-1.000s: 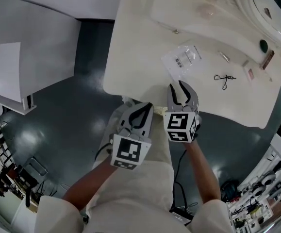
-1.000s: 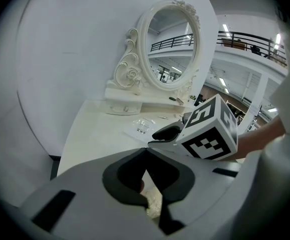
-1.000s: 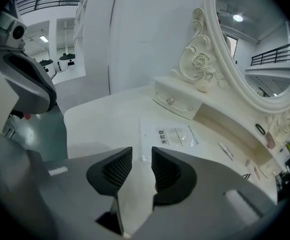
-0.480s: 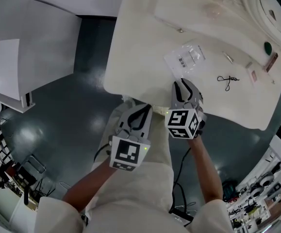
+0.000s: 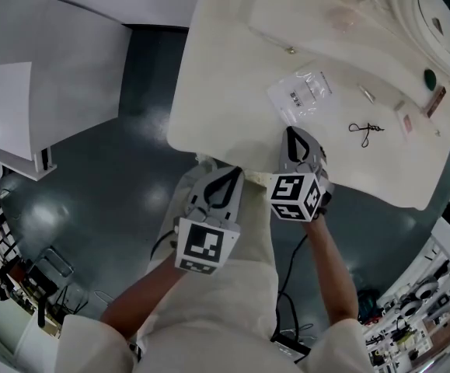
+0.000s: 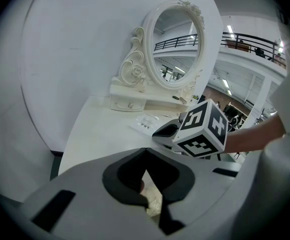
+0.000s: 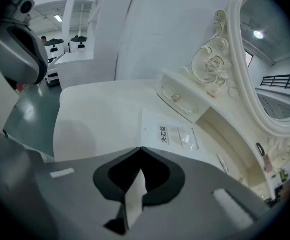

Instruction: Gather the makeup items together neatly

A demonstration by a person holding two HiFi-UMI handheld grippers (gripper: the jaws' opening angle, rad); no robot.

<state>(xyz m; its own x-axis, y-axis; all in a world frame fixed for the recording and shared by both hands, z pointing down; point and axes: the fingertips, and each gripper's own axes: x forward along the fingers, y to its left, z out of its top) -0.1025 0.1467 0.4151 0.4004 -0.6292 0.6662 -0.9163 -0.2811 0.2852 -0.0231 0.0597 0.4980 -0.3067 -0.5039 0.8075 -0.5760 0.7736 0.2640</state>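
Note:
The makeup items lie scattered on the white dressing table [image 5: 225, 92]: a clear labelled packet [image 5: 302, 93], a black hair tie [image 5: 362, 128], a small pale stick [image 5: 366, 93], a pink piece [image 5: 402, 119] and a brown tube [image 5: 430, 101]. My right gripper [image 5: 291, 132] hovers over the table's near edge, just short of the packet [image 7: 177, 136]. Its jaws have just been closing and now stand shut with nothing between them. My left gripper [image 5: 228, 170] hangs off the table's front edge, jaws together and empty. The right gripper [image 6: 158, 132] also shows in the left gripper view.
An ornate oval mirror [image 6: 175, 44] on a drawer base [image 7: 185, 101] stands at the table's back. A dark green round thing [image 5: 430, 74] sits near the mirror. Dark grey floor [image 5: 92, 200] surrounds the table, with a white panel [image 5: 22, 115] to the left.
The right gripper's jaws went from open to shut, and it rolled a little while edging right. The left gripper kept still.

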